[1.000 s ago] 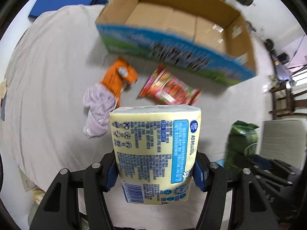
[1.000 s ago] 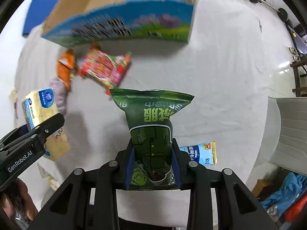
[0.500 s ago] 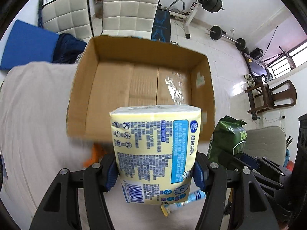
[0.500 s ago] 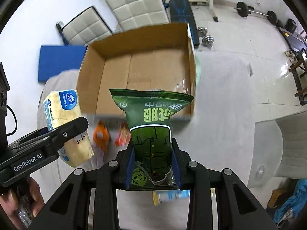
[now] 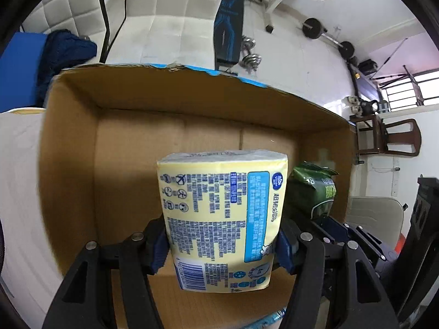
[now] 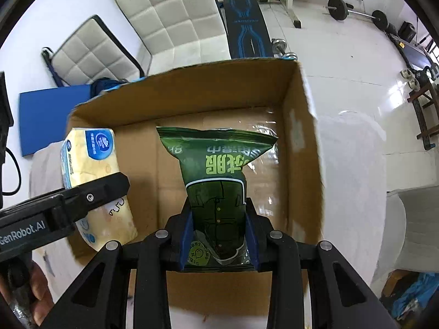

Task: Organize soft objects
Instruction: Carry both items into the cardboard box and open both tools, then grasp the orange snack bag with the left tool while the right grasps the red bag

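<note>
Above the cardboard box (image 5: 68,148), left tongs (image 5: 222,242) pinch tissue pack (image 5: 222,219); right tongs (image 6: 218,240) pinch green bag (image 6: 216,170).

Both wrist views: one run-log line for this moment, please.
left claw: shut on yellow tissue pack | right claw: shut on green snack bag | both over open cardboard box

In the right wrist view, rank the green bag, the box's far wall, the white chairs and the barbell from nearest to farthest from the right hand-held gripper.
1. Green bag: clamped in the right hand-held gripper, centre.
2. Far wall of the box: just beyond the bag.
3. White chairs: behind the box, upper left.
4. Barbell: on the floor, upper right.
</note>
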`<state>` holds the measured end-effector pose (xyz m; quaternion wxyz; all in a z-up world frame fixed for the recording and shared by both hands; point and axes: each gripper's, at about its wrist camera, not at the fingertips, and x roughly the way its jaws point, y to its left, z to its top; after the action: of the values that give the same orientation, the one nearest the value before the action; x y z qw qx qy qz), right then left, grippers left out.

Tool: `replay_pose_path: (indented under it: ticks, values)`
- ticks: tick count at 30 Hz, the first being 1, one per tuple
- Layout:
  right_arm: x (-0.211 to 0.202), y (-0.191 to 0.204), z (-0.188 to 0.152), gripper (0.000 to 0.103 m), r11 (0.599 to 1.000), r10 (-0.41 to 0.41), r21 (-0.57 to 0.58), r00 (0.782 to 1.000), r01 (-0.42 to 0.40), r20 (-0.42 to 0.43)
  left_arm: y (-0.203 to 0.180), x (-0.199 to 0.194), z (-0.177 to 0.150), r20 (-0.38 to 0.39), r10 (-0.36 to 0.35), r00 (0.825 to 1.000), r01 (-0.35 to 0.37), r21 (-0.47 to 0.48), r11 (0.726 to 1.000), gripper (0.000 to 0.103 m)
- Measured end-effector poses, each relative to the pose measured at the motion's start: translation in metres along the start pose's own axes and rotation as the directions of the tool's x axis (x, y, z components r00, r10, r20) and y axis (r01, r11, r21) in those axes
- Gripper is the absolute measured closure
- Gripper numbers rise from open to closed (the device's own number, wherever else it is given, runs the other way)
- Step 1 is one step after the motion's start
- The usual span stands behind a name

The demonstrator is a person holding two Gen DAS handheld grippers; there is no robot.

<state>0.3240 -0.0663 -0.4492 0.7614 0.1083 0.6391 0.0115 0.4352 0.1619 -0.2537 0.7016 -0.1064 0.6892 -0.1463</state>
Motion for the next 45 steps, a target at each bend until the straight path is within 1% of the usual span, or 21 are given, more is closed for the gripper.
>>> replay_pose_path:
  ticks: [1, 4, 8, 10, 12, 14, 15, 16, 18, 19, 20, 22, 24, 25, 27, 29, 30, 32, 34, 40, 45]
  values:
    - [0.013, 0.000, 0.008, 0.068, 1.000, -0.013, -0.002, 1.000, 0.013, -0.011, 0.000, 0.006, 0.004, -0.012, -0.004, 1.000, 0.004, 0.001, 1.000, 0.043]
    - [0.030, 0.001, 0.021, 0.068, 1.000, -0.030, -0.005, 0.999, 0.030, -0.029, -0.015, 0.026, 0.016, -0.040, 0.000, 0.999, 0.000, 0.011, 1.000, 0.043]
    - [0.047, 0.000, 0.038, 0.068, 0.999, -0.052, -0.008, 0.998, 0.051, -0.039, -0.021, 0.038, 0.017, -0.066, -0.012, 0.998, 0.014, 0.027, 1.000, 0.043]
    - [0.050, 0.000, 0.044, 0.068, 0.999, -0.054, -0.010, 0.998, 0.054, -0.038, -0.027, 0.042, 0.015, -0.076, -0.007, 0.997, 0.011, 0.049, 0.999, 0.042]
    - [0.057, 0.002, 0.053, 0.067, 0.997, -0.068, -0.026, 0.997, 0.067, -0.039, -0.036, 0.049, 0.014, -0.090, 0.010, 0.996, -0.004, 0.074, 0.997, 0.042]
    - [0.060, 0.001, 0.059, 0.066, 0.998, -0.063, -0.021, 0.998, 0.062, -0.031, -0.041, 0.056, 0.015, -0.105, 0.032, 0.994, -0.026, 0.058, 0.998, 0.042]
    - [0.062, 0.001, 0.062, 0.066, 0.998, -0.066, -0.026, 0.997, 0.064, -0.041, -0.042, 0.057, 0.015, -0.107, 0.037, 0.994, -0.032, 0.046, 0.998, 0.042]
    - [0.065, 0.001, 0.065, 0.065, 0.998, -0.061, -0.027, 0.997, 0.060, -0.050, -0.044, 0.058, 0.015, -0.111, 0.041, 0.993, -0.036, 0.041, 0.999, 0.042]
    - [0.067, 0.002, 0.069, 0.056, 0.997, -0.065, -0.034, 0.997, 0.063, -0.050, -0.048, 0.053, 0.012, -0.101, 0.055, 0.993, -0.049, 0.059, 0.997, 0.040]
    - [0.066, 0.002, 0.070, 0.048, 0.997, -0.067, -0.034, 0.997, 0.065, -0.047, -0.052, 0.051, 0.010, -0.090, 0.065, 0.994, -0.059, 0.070, 0.996, 0.038]
    - [0.066, 0.001, 0.071, 0.044, 0.997, -0.070, -0.036, 0.997, 0.068, -0.043, -0.056, 0.048, 0.007, -0.075, 0.084, 0.994, -0.077, 0.091, 0.993, 0.038]
    - [0.064, 0.001, 0.073, 0.043, 0.997, -0.072, -0.037, 0.996, 0.071, -0.045, -0.057, 0.044, 0.002, -0.061, 0.097, 0.993, -0.091, 0.097, 0.991, 0.038]
    - [0.062, 0.001, 0.073, 0.043, 0.995, -0.090, -0.048, 0.995, 0.088, -0.048, -0.059, 0.036, -0.006, -0.041, 0.121, 0.992, -0.116, 0.107, 0.987, 0.028]
    - [0.058, 0.002, 0.069, 0.041, 0.994, -0.096, -0.051, 0.994, 0.093, -0.049, -0.060, 0.034, -0.010, -0.031, 0.128, 0.991, -0.124, 0.107, 0.986, 0.022]
    - [0.052, 0.003, 0.064, 0.035, 0.993, -0.105, -0.060, 0.993, 0.102, -0.051, -0.061, 0.023, -0.019, -0.004, 0.144, 0.990, -0.143, 0.100, 0.985, 0.019]
    - [0.042, 0.006, 0.052, 0.024, 0.992, -0.113, -0.064, 0.992, 0.110, -0.048, -0.062, 0.015, -0.027, 0.020, 0.162, 0.987, -0.163, 0.091, 0.982, 0.009]
    - [0.039, 0.007, 0.048, 0.021, 0.992, -0.113, -0.066, 0.993, 0.109, -0.047, -0.062, 0.009, -0.034, 0.037, 0.174, 0.984, -0.177, 0.093, 0.980, 0.008]
    - [0.032, 0.011, 0.038, 0.007, 0.992, -0.109, -0.072, 0.993, 0.106, -0.043, -0.061, 0.001, -0.046, 0.073, 0.202, 0.977, -0.208, 0.089, 0.974, 0.003]
    - [0.023, 0.013, 0.028, 0.000, 0.991, -0.112, -0.071, 0.993, 0.110, -0.022, -0.063, -0.004, -0.056, 0.095, 0.210, 0.973, -0.218, 0.090, 0.972, 0.003]
    - [-0.009, 0.020, -0.007, 0.000, 0.988, -0.144, -0.055, 0.989, 0.146, 0.038, -0.062, -0.032, -0.091, 0.169, 0.233, 0.958, -0.248, 0.076, 0.966, 0.003]
    - [-0.033, 0.022, -0.030, 0.000, 0.989, -0.138, -0.048, 0.988, 0.141, 0.066, -0.062, -0.059, -0.122, 0.227, 0.239, 0.944, -0.261, 0.068, 0.963, 0.003]
